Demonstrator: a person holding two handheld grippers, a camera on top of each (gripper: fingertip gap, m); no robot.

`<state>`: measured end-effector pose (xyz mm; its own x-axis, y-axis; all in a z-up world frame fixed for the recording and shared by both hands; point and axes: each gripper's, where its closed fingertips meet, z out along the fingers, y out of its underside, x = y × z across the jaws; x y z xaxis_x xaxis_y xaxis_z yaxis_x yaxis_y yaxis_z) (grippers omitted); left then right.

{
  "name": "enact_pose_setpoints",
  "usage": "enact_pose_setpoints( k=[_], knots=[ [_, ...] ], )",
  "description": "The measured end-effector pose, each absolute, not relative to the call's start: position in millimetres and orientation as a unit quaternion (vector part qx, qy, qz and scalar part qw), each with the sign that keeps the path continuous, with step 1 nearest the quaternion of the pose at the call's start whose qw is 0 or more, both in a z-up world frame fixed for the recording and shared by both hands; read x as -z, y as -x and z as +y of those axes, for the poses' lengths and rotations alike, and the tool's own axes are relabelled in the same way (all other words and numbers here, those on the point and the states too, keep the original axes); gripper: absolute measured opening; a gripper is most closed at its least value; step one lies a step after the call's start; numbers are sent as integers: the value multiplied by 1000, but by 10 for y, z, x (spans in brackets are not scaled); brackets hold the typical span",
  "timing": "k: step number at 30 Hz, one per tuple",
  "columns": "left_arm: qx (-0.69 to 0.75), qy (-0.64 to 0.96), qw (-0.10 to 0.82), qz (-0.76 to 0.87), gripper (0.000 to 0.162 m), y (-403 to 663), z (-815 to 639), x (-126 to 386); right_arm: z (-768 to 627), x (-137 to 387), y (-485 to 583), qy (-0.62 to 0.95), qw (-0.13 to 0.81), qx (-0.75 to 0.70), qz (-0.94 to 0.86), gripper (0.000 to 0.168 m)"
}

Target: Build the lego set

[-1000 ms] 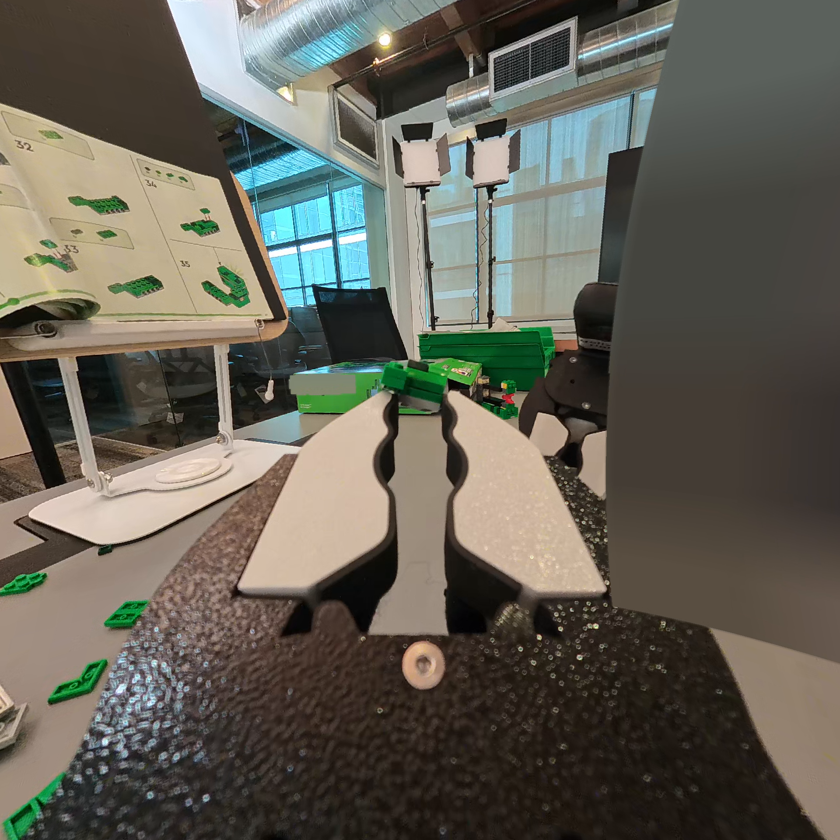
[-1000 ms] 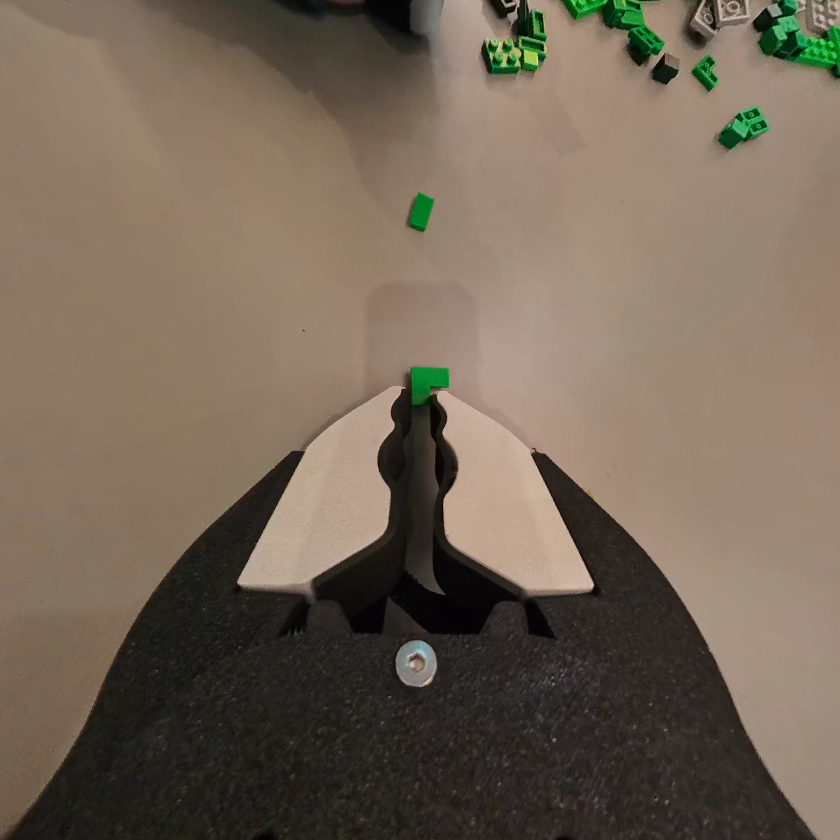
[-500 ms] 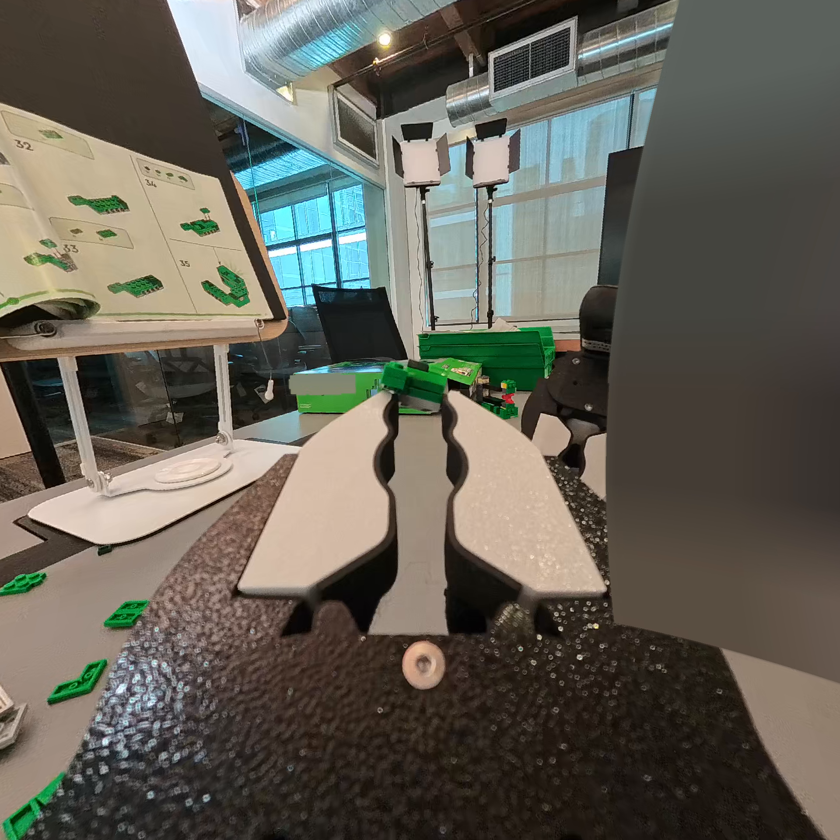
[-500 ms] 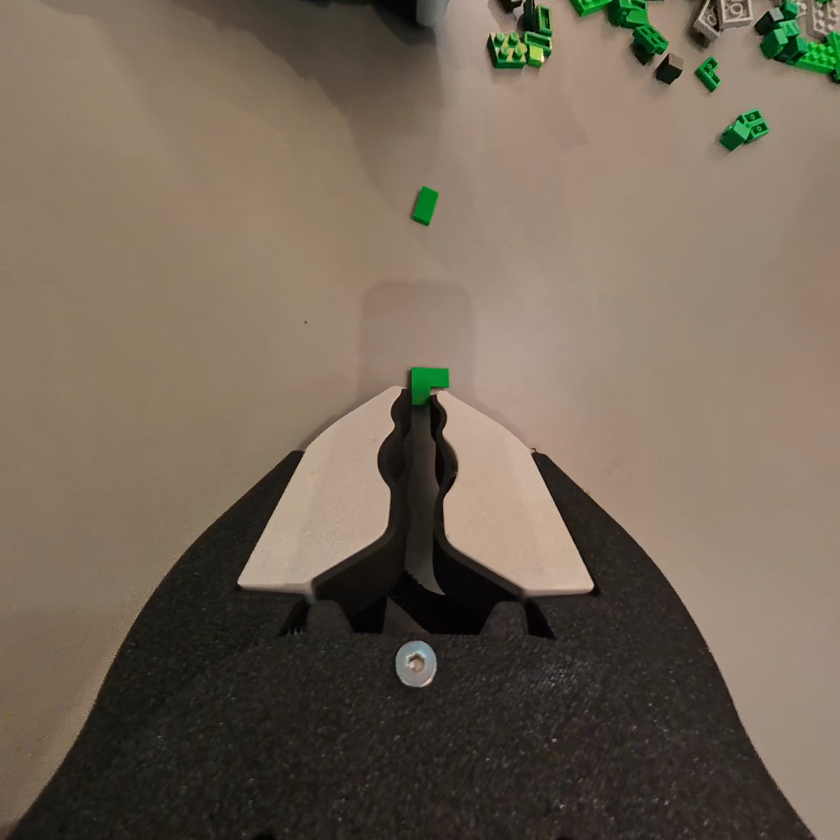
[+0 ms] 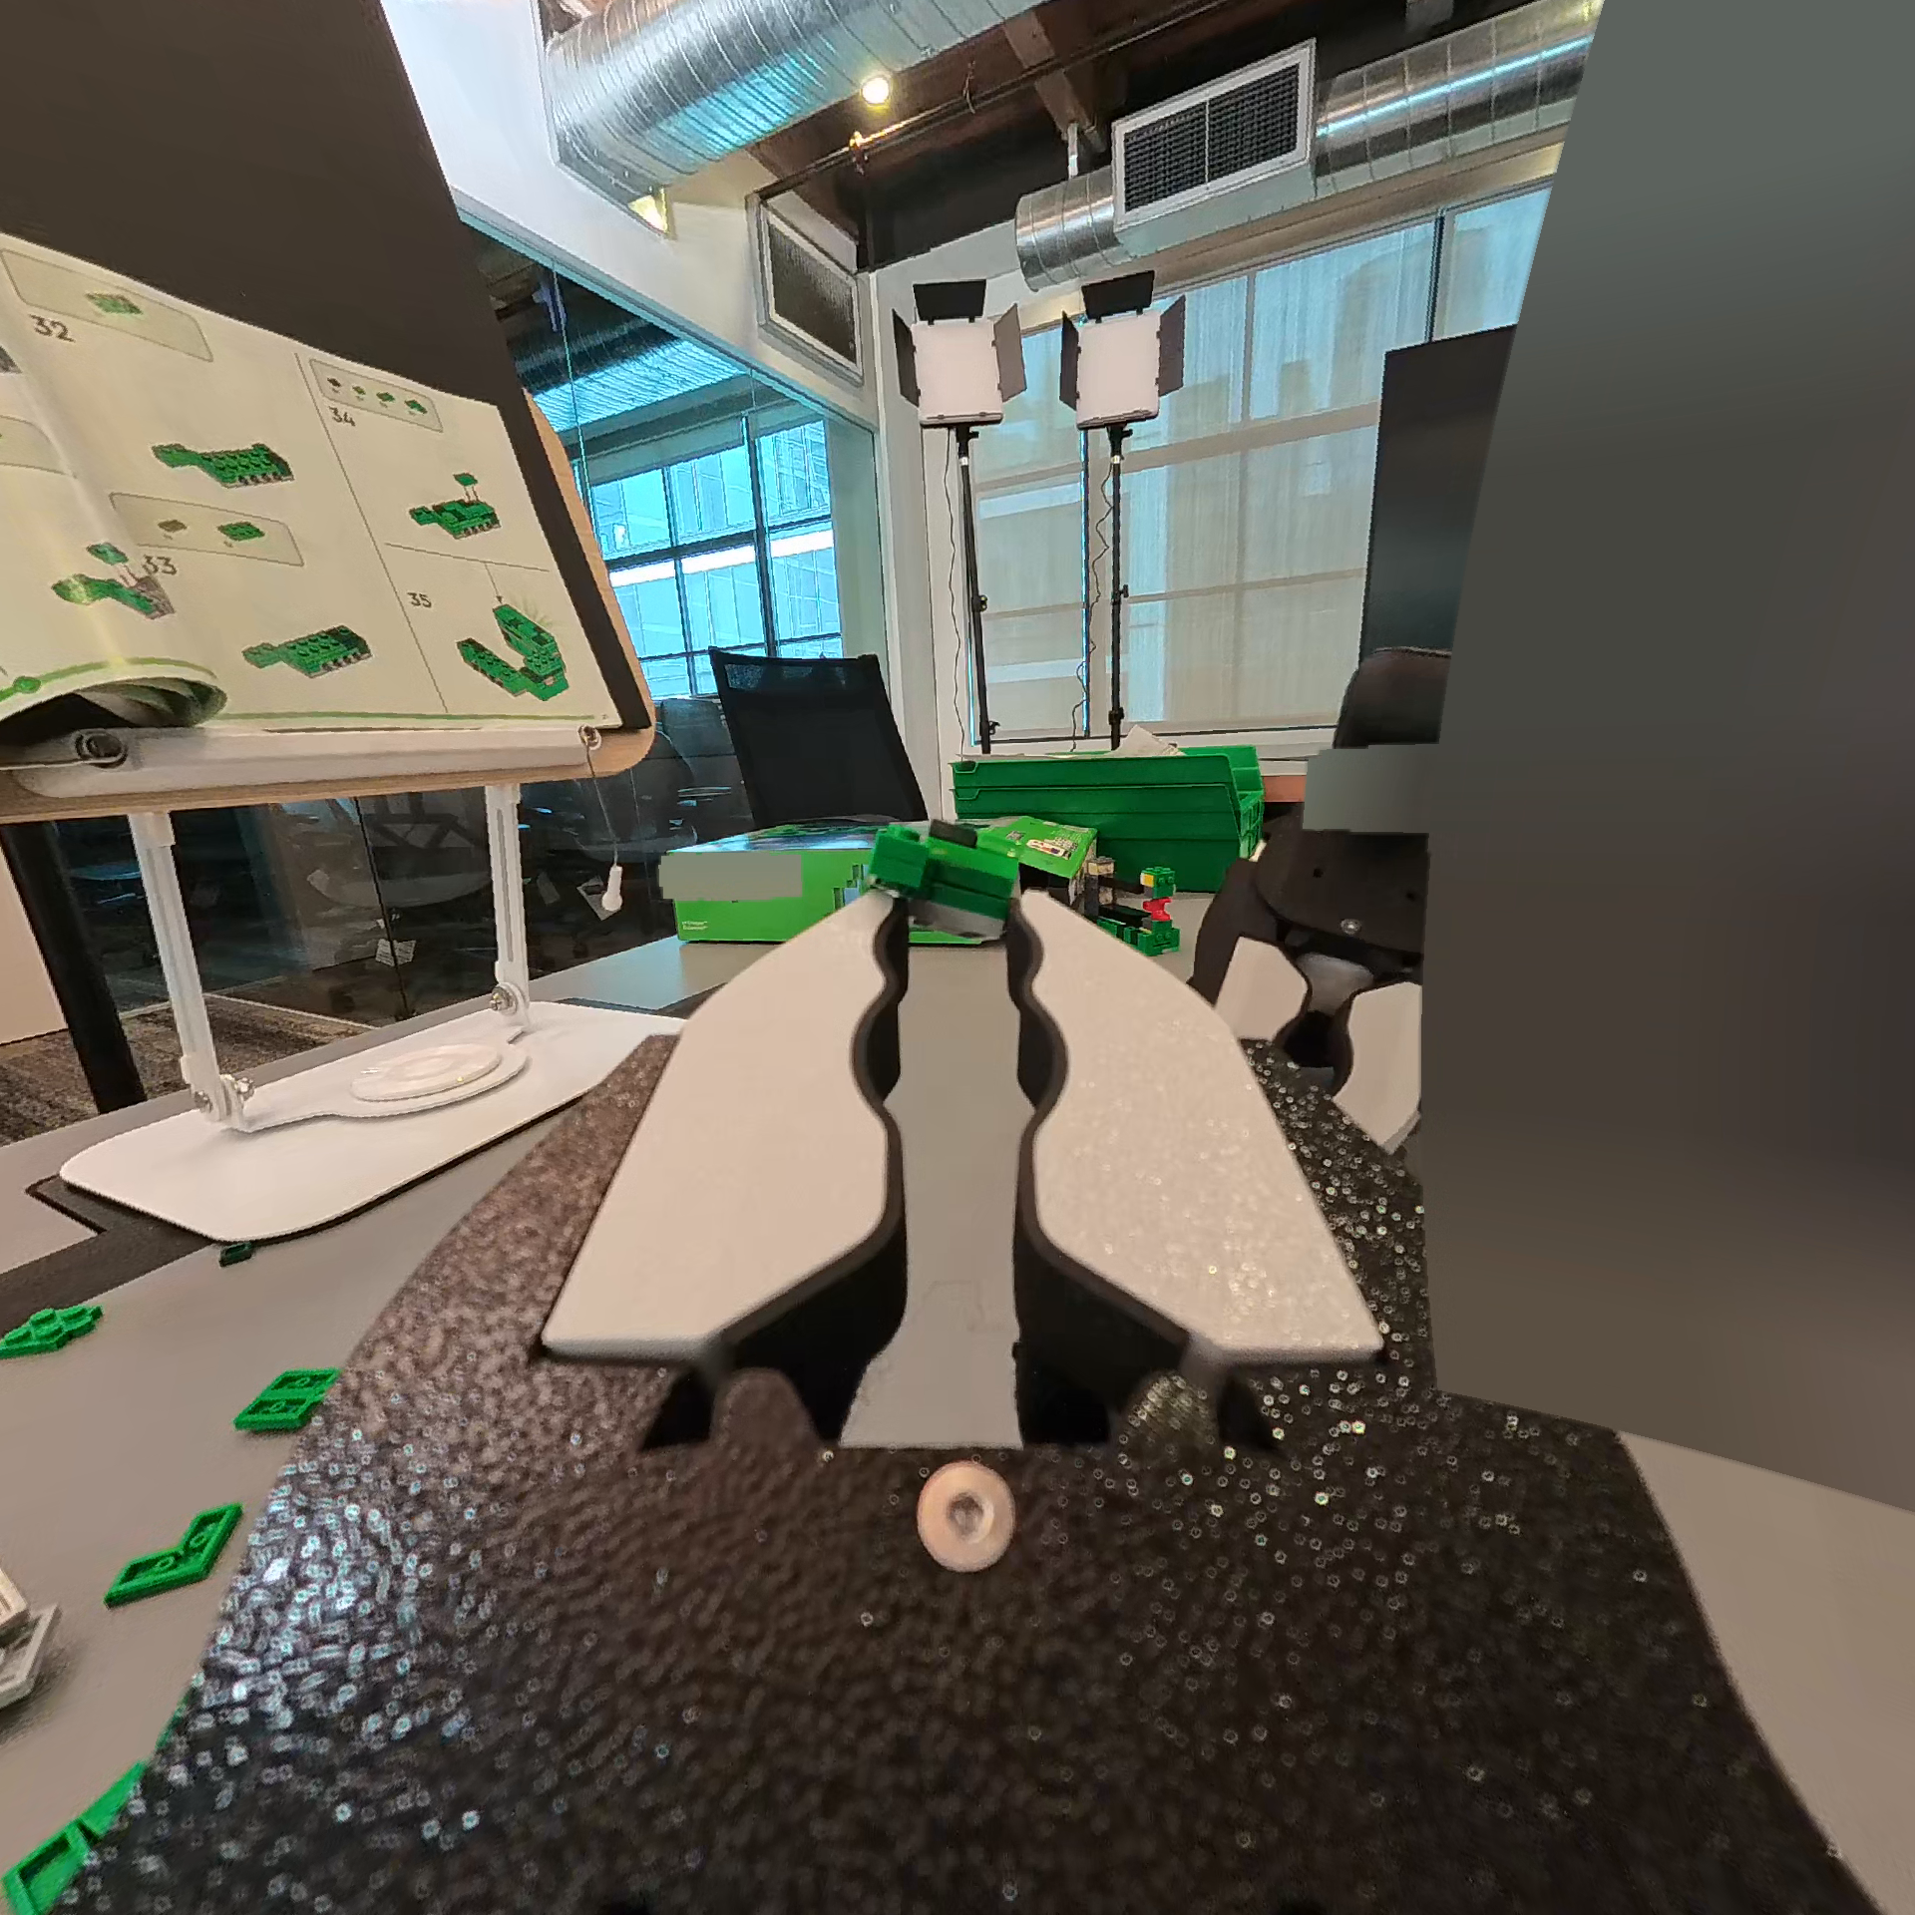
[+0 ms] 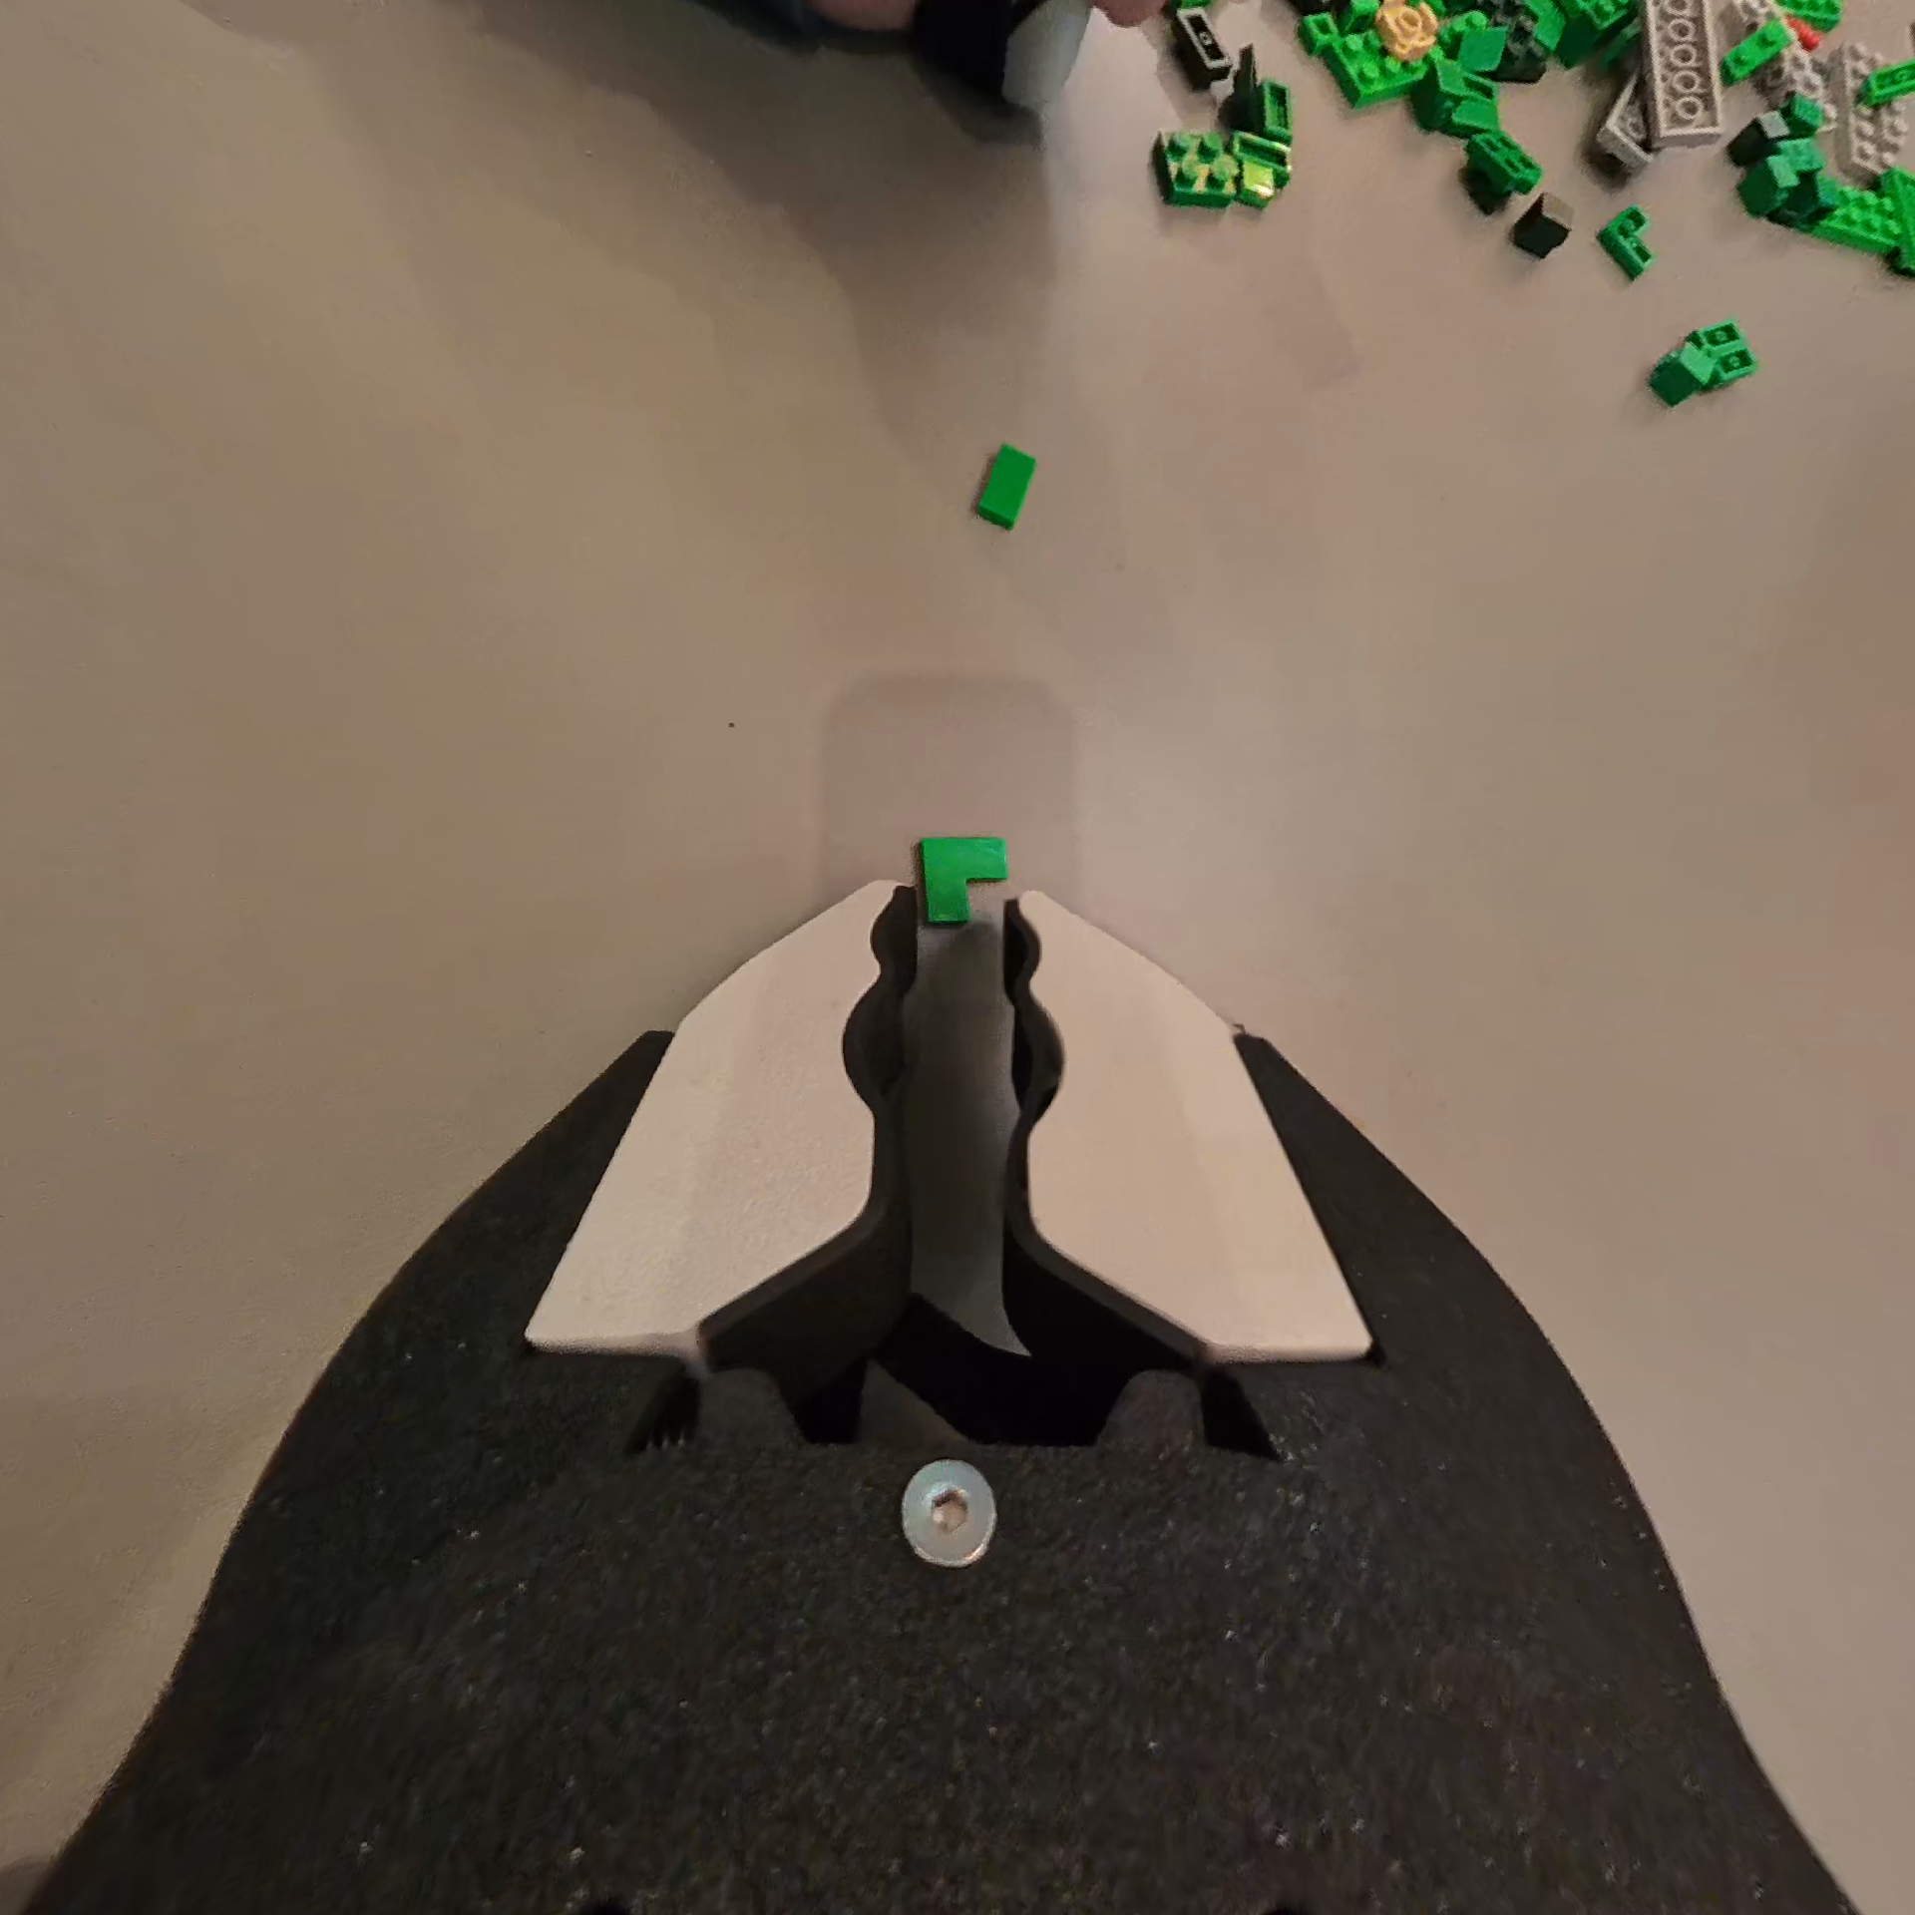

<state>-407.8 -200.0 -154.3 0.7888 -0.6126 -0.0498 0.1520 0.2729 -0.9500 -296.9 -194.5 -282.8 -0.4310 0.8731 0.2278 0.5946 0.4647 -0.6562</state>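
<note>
My left gripper [image 5: 948, 912] is shut on a small green brick assembly [image 5: 938, 876] with a dark piece on top, and holds it above the grey table [image 5: 145, 1451]. My right gripper [image 6: 964, 907] points down at the table, jaws slightly apart. A green L-shaped tile [image 6: 955, 873] sits between its tips, against the left fingertip [image 6: 881, 912], with a gap to the right one. I cannot tell if the tile rests on the table. The right gripper also shows in the left wrist view [image 5: 1316, 995], to the right of my left fingers.
An open instruction booklet [image 5: 259, 539] stands on a white stand [image 5: 311, 1140] at left. Loose green plates [image 5: 176, 1554] lie beside it. A green box [image 5: 767, 891], green bins [image 5: 1109, 808] and a small build [image 5: 1140, 912] are behind. A green tile [image 6: 1003, 485] and brick pile [image 6: 1554, 104] lie ahead. There is about 15 cm between the tips of the two grippers.
The right gripper's jaws have moved apart, so the L-shaped tile is no longer pinched. The left gripper and its assembly have not moved.
</note>
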Motion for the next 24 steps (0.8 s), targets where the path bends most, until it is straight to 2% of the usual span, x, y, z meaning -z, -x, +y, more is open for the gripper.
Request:
enact_pose_setpoints(
  k=[9,14,21,24],
  knots=[
    [249,549,770,210,17,4076,-2001,1543,-1861,2835,2986,466,292,-220,-806,17],
    [250,549,770,208,17,4083,-2001,1541,-1550,2816,3068,517,339,-153,-771,12],
    [251,548,771,207,17,4087,-2000,1539,-1781,2757,3045,561,305,-249,-729,13],
    [251,548,770,207,17,4086,-2000,1540,-1838,2785,3048,579,296,-256,-715,19]
  ],
)
